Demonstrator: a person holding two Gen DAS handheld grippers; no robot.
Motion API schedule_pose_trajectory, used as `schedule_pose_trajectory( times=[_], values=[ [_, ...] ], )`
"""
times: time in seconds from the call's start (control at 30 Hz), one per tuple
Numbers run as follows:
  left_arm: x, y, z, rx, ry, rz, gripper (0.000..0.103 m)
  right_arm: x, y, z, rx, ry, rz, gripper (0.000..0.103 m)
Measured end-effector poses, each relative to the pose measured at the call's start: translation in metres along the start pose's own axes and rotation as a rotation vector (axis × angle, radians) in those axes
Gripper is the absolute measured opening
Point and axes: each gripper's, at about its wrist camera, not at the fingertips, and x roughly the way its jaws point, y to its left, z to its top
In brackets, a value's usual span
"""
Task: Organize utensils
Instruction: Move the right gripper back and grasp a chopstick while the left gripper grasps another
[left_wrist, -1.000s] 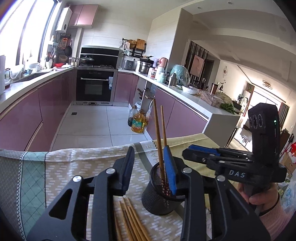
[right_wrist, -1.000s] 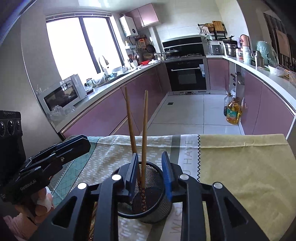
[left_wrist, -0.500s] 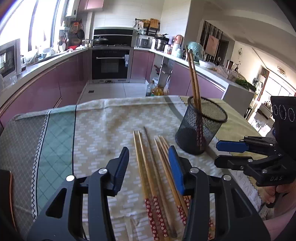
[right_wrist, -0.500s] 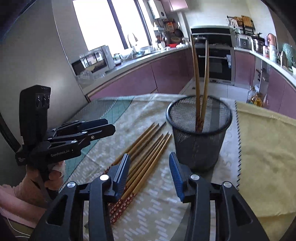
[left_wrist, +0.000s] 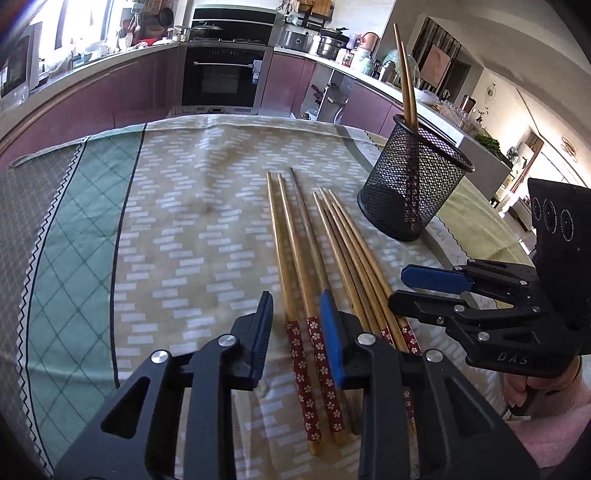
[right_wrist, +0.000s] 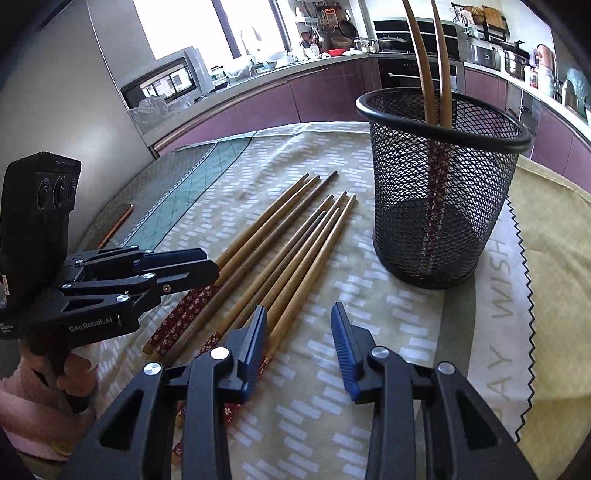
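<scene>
Several wooden chopsticks (left_wrist: 306, 240) (right_wrist: 288, 240) with red flowered ends lie side by side on the tablecloth. A black mesh cup (left_wrist: 410, 192) (right_wrist: 439, 206) stands to their right with two chopsticks (left_wrist: 406, 74) (right_wrist: 428, 74) upright in it. My left gripper (left_wrist: 297, 325) (right_wrist: 212, 267) is low over the flowered ends; its jaws are closing around the two leftmost sticks, with a gap still showing at the left pad. My right gripper (right_wrist: 299, 325) (left_wrist: 400, 291) hovers over the right side of the bundle. Its jaws are closing, with one stick beside the left pad.
A patterned tablecloth (left_wrist: 177, 229) covers the table, whose far edge faces the kitchen floor. A flat dark thing with an orange edge (right_wrist: 116, 223) lies at the left of the cloth. Purple counters and an oven (left_wrist: 221, 74) stand behind.
Both grippers have dropped from above the mesh cup down and back to the loose chopsticks' flowered ends. The cup now stands farther ahead. The left jaws have narrowed around two sticks.
</scene>
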Motion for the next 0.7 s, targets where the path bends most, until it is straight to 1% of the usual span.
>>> schedule_pose_trajectory(
  times=[0.07, 0.17, 0.3, 0.43, 0.5, 0.6, 0.67, 0.7],
  values=[
    [0.001, 0.000, -0.003, -0.004, 0.007, -0.004, 0.023, 0.000, -0.001, 0.000, -0.005, 0.000, -0.012, 0.031],
    [0.000, -0.003, -0.004, -0.002, 0.015, -0.008, 0.021, 0.001, 0.001, 0.000, -0.016, 0.001, -0.026, 0.030],
    [-0.001, -0.009, -0.008, 0.005, 0.026, -0.019, 0.021, 0.002, 0.002, -0.001, -0.038, 0.003, -0.053, 0.028],
    [-0.002, -0.014, -0.011, 0.013, 0.037, -0.031, 0.021, 0.002, 0.000, 0.000, -0.033, 0.014, -0.063, 0.021],
    [-0.003, -0.016, -0.011, 0.018, 0.039, -0.035, 0.021, 0.003, -0.001, 0.000, -0.032, 0.017, -0.064, 0.020],
    [-0.003, -0.017, -0.010, 0.020, 0.037, -0.024, 0.021, 0.003, -0.001, 0.001, -0.035, 0.019, -0.074, 0.017],
    [-0.002, -0.014, -0.008, 0.018, 0.035, -0.012, 0.021, 0.004, -0.002, 0.001, -0.024, 0.019, -0.073, 0.010],
    [-0.001, -0.014, -0.006, 0.019, 0.035, -0.005, 0.021, 0.004, -0.004, 0.001, -0.012, 0.020, -0.066, 0.010]
  ],
)
